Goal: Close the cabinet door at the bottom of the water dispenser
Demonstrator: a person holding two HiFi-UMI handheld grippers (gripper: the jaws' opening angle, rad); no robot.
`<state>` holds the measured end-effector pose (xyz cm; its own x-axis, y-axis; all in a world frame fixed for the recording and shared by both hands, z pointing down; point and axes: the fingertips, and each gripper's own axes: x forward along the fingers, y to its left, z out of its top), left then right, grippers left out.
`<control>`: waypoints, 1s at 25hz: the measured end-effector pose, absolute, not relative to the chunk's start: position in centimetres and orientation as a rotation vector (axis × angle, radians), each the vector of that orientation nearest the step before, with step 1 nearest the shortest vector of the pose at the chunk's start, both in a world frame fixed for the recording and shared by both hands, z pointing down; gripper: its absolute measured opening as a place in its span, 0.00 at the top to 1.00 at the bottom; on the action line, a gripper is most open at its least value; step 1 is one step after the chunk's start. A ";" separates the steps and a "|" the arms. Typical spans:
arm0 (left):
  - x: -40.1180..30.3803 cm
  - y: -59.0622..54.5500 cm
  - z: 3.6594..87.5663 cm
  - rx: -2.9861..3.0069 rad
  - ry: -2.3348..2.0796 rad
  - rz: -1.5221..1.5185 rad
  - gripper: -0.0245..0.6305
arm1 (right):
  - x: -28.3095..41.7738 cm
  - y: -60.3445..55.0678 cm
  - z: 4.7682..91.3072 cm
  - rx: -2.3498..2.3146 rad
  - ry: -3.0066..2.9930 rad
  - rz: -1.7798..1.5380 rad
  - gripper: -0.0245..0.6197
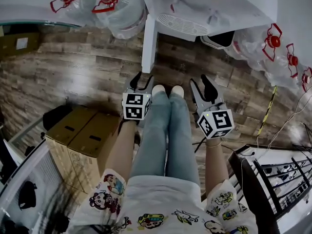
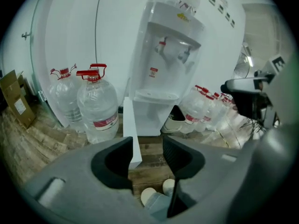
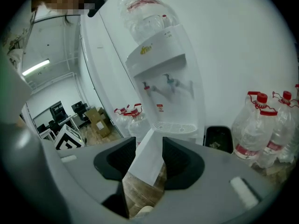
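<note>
The white water dispenser (image 1: 195, 9) stands at the top of the head view. Its bottom cabinet door (image 1: 148, 43) hangs open, swung out edge-on toward me. My left gripper (image 1: 141, 79) hovers over the wooden floor just short of the door's free edge, jaws open and empty. My right gripper (image 1: 201, 82) is level with it on the other side of my legs, also open and empty. In the left gripper view the door (image 2: 130, 129) juts out left of the dispenser (image 2: 168, 55). In the right gripper view the door (image 3: 149, 164) shows through the gap between the jaws, apart from them.
Large water bottles (image 1: 112, 4) crowd the left of the dispenser and more bottles (image 1: 278, 48) its right. A black bin (image 1: 222, 39) sits beside the dispenser. Cardboard boxes (image 1: 83, 135) stand at my left, a black rack (image 1: 278, 174) and cables at my right. My shoes (image 1: 165, 89) are between the grippers.
</note>
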<state>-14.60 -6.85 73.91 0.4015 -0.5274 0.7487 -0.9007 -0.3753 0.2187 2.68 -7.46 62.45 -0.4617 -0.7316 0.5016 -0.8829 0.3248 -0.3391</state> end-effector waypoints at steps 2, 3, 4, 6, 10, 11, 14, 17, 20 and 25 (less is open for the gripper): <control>-14.9 -7.1 75.6 2.031 -1.212 0.797 0.66 | 2.6 -7.5 63.3 1.465 -2.335 0.861 0.69; -15.1 -7.2 76.4 2.022 -1.206 0.807 0.66 | 2.6 -7.4 63.6 1.468 -2.335 0.867 0.69; -15.2 -7.3 77.3 2.014 -1.198 0.821 0.66 | 2.6 -7.4 64.0 1.471 -2.333 0.872 0.70; -15.3 -7.4 79.1 1.990 -1.179 0.852 0.64 | 2.7 -7.1 64.7 1.477 -2.326 0.883 0.70; -15.4 -7.3 81.8 1.950 -1.142 0.908 0.64 | 3.2 -6.6 65.8 1.486 -2.319 0.905 0.70; -15.4 -7.3 82.2 1.947 -1.136 0.923 0.64 | 3.3 -6.4 66.0 1.488 -2.317 0.910 0.70; -15.5 -7.0 83.2 1.935 -1.130 0.955 0.64 | 3.4 -5.7 66.5 1.492 -2.313 0.922 0.70; -15.5 -6.8 84.1 1.906 -1.137 0.971 0.64 | 3.7 -5.2 67.0 1.496 -2.308 0.936 0.70; -15.4 -7.2 84.8 1.873 -1.159 0.968 0.64 | 4.2 -4.9 67.6 1.507 -2.295 0.955 0.70; -15.8 -7.6 85.3 1.814 -1.212 0.997 0.70 | 5.3 -4.6 68.5 1.533 -2.269 0.977 0.70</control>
<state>-15.79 -7.61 85.34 0.2567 -0.3823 0.8876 -0.9446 -0.2936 0.1468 5.25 -4.62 68.49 -0.4244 -0.7338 0.5304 -0.8897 0.2292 -0.3949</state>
